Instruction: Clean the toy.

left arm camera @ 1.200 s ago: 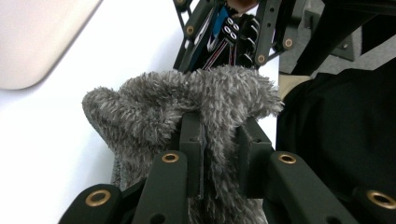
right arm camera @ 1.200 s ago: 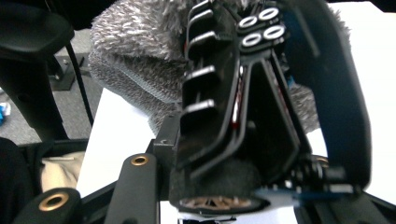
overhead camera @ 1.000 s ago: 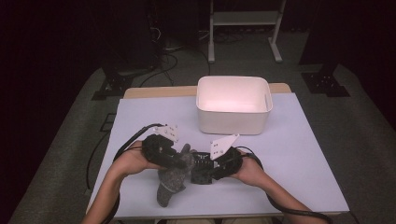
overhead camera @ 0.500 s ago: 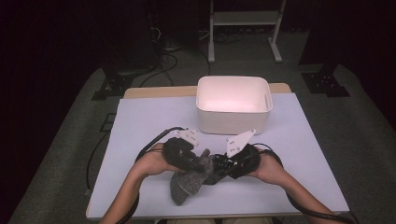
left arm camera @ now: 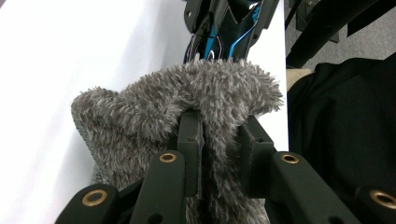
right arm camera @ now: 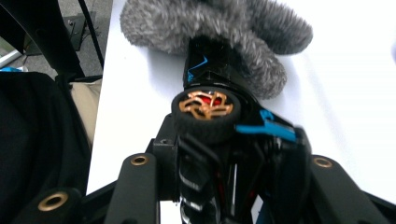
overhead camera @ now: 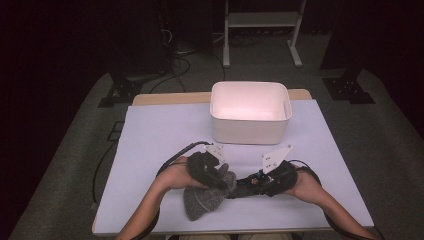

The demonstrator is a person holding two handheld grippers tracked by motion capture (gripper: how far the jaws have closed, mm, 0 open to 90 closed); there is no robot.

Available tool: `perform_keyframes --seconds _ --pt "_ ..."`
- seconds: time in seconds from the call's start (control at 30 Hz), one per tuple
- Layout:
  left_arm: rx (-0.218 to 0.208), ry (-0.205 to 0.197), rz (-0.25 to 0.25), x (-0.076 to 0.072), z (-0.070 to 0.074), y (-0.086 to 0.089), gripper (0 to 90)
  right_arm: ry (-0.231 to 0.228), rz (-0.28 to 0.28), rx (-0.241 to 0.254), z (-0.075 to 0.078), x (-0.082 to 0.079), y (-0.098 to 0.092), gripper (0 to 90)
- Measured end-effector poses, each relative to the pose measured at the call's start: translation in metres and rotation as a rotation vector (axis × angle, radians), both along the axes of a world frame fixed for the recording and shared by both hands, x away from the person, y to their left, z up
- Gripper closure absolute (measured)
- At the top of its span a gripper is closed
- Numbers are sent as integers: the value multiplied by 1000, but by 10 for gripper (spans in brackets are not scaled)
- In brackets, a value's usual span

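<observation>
We had the left gripper (left arm camera: 219,154) fingers clamped on the grey fuzzy cover (left arm camera: 187,107), the right gripper (right arm camera: 229,186) fingers clamped on the toy car (right arm camera: 219,140); the car's far end sat inside the cover, white bin (overhead camera: 249,112) unused.

Bin (overhead camera: 248,131) behind sock (overhead camera: 207,197), car (overhead camera: 251,182).

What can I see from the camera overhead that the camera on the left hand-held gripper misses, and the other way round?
High view alone: the white bin at the table's far side, both forearms, and the right hand-held gripper gripping a black toy car. Left gripper view alone: the left hand-held gripper with its jaws pinching a fold of pile. Both: the grey fluffy sock on the white table, with the car's front poking into it.
</observation>
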State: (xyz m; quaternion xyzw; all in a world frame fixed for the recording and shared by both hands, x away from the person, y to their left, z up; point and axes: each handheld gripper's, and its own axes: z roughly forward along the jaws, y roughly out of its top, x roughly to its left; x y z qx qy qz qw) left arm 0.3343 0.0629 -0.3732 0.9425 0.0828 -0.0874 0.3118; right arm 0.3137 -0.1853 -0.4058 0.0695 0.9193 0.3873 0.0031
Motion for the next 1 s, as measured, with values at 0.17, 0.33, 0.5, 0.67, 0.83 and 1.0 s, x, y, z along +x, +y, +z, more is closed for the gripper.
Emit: perform_keyframes --seconds 0.17,0.33,0.5,0.67,0.83,1.0 --pt "5 -4 -27 0 0 -13 734 2 -12 -36 -12 -4 -10 553" --pt "14 -3 -61 -1 2 -24 734 -1 -19 -57 -26 -6 -15 521" --pt "8 -1 -53 0 2 -20 724 -3 -30 -63 -30 -7 -7 506" --pt "-5 7 -18 3 6 -6 736 -32 4 -74 -30 -4 -1 556" --pt "-21 -11 8 5 16 4 735 -45 -9 -60 -31 8 3 555" --pt "34 -33 23 9 13 2 735 -16 -22 -42 -33 12 3 546"
